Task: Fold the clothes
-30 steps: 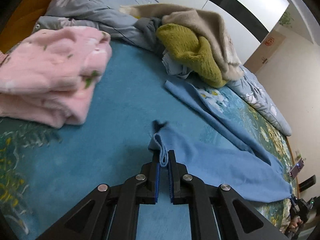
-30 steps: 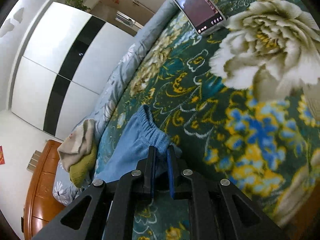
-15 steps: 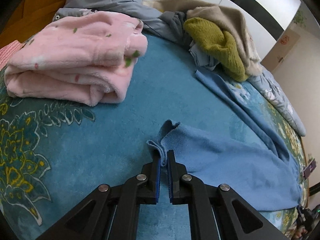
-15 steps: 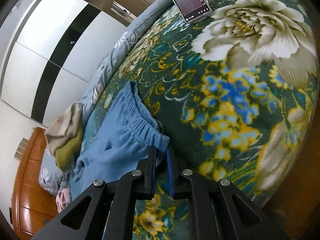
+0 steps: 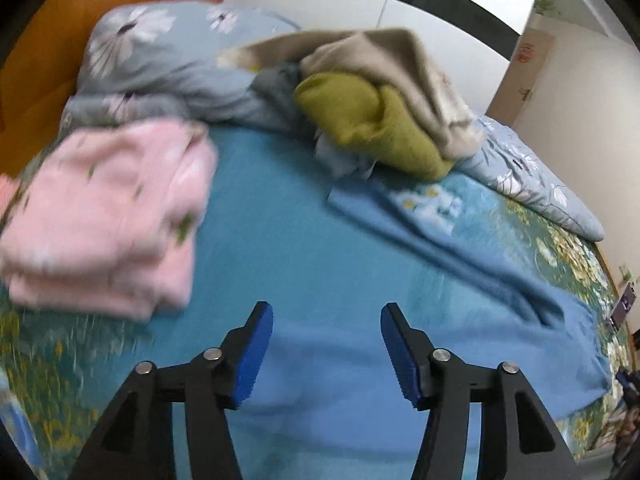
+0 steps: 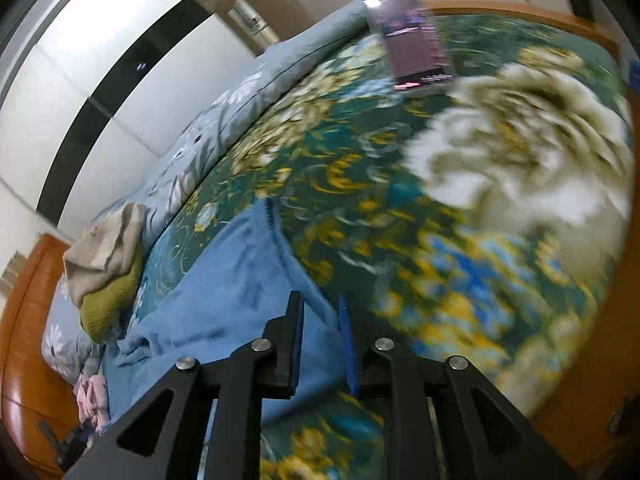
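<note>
Blue trousers (image 5: 420, 320) lie spread flat on the floral bed blanket (image 5: 60, 380). My left gripper (image 5: 326, 312) is open and empty, just above the leg end of the trousers. In the right wrist view the trousers (image 6: 232, 292) show their waistband edge next to my right gripper (image 6: 320, 304), which is open a little and holds nothing. Both views are blurred by motion.
A folded pink fleece garment (image 5: 108, 216) lies to the left. A pile of beige and olive clothes (image 5: 384, 108) sits at the back on a grey floral duvet (image 5: 160, 64). A phone (image 6: 412, 36) lies on the blanket. A wooden headboard (image 6: 24, 320) and a wardrobe (image 6: 100, 60) border the bed.
Both grippers have let go of the blue trousers and opened. The trousers now lie flat on the blanket. Both grippers are pulling back, with motion blur.
</note>
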### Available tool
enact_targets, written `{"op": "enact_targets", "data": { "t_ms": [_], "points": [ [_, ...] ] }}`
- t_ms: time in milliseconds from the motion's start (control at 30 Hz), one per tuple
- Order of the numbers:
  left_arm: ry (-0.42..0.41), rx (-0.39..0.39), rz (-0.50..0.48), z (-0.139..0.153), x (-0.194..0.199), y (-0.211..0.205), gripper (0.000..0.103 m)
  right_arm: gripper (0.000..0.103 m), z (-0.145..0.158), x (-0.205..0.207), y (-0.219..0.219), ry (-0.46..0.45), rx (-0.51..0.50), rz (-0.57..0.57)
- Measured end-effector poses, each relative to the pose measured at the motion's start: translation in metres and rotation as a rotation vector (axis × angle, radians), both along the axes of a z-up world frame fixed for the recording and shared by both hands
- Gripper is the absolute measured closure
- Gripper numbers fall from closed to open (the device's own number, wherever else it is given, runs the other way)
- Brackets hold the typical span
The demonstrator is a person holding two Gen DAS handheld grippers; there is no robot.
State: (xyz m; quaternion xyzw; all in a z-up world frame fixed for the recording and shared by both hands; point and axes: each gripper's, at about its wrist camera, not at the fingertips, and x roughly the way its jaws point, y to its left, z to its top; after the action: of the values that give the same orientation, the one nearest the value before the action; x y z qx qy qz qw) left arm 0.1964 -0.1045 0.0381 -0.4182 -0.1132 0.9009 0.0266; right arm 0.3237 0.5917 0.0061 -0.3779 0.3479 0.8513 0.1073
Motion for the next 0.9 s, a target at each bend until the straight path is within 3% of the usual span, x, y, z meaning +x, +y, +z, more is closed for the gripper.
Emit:
{"op": "enact_targets", "data": {
  "t_ms": [100, 300, 400, 533, 700, 800, 833, 900],
  "points": [
    [-0.014, -0.011, -0.028, -0.007, -0.047, 0.012, 0.035, 0.077, -0.004, -0.037, -0.006, -0.029, 0.015, 0.039],
    [-0.13, -0.032, 0.051, -0.053, -0.139, 0.012, 0.035, 0.065, -0.025, -0.1, 0.002, -0.079, -0.019, 0.037],
    [-0.137, -0.048, 0.092, -0.068, -0.168, 0.008, 0.035, 0.061, -0.032, -0.122, 0.007, -0.106, -0.007, 0.043],
    [-0.124, -0.094, 0.07, -0.08, -0.193, 0.008, 0.035, 0.059, -0.036, -0.145, 0.01, -0.113, 0.007, 0.077],
    [-0.097, -0.095, 0.009, -0.086, -0.203, 0.008, 0.035, 0.059, -0.037, -0.159, 0.002, -0.116, 0.045, 0.12],
    [-0.087, -0.11, -0.021, -0.087, -0.203, 0.008, 0.036, 0.069, -0.035, -0.161, -0.004, -0.111, 0.048, 0.142],
    [-0.084, -0.101, -0.022, -0.088, -0.203, 0.008, 0.037, 0.077, -0.034, -0.161, -0.006, -0.116, 0.059, 0.142],
    [-0.08, -0.084, -0.024, -0.087, -0.202, 0.007, 0.052, 0.079, -0.031, -0.159, -0.008, -0.104, 0.054, 0.142]
  ]
}}
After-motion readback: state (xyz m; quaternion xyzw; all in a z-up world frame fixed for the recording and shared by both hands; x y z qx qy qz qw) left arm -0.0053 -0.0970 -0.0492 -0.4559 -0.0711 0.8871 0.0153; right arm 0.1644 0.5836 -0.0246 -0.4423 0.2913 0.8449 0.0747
